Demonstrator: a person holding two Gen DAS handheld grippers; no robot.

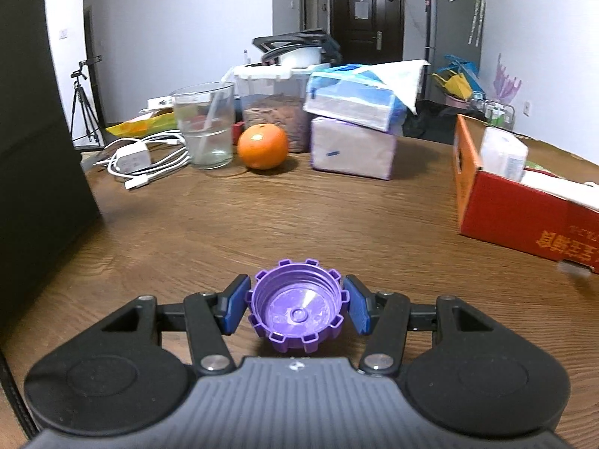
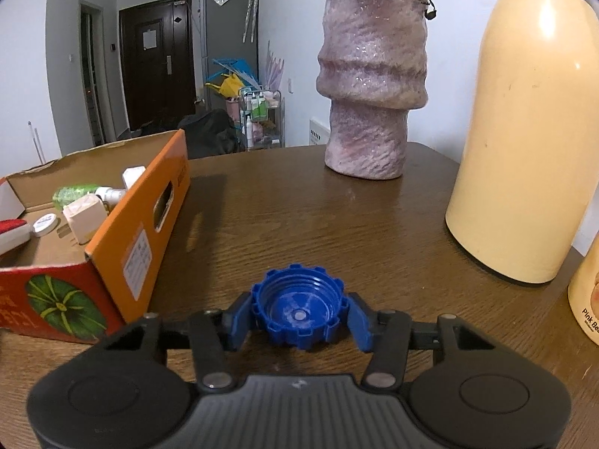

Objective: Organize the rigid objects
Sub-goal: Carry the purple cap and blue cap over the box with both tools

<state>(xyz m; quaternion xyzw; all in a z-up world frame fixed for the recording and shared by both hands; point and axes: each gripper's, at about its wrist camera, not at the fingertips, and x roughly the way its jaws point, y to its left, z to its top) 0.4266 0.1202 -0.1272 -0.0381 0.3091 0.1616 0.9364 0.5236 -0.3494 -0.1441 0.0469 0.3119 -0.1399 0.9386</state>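
Note:
A purple ribbed bottle cap (image 1: 295, 312), open side up, sits between the blue pads (image 1: 239, 305) of my left gripper (image 1: 295, 293), which is shut on it just above the wooden table (image 1: 299, 217). In the right wrist view a blue ribbed cap (image 2: 299, 312), also open side up, is pinched between the blue pads (image 2: 357, 318) of my right gripper (image 2: 297, 305), low over the table. An orange-and-red cardboard box (image 2: 123, 247) holding several small items stands just left of the right gripper. The same box (image 1: 486, 220) lies far right of the left gripper.
Behind the left gripper stand a glass of water (image 1: 206, 127), an orange (image 1: 263, 146), stacked tissue packs (image 1: 352, 149) and white charger cables (image 1: 142, 161); a dark block (image 1: 33, 149) fills the left. A pink vase (image 2: 368, 86), cream thermos (image 2: 524, 131) and bottle (image 2: 586, 292) stand right.

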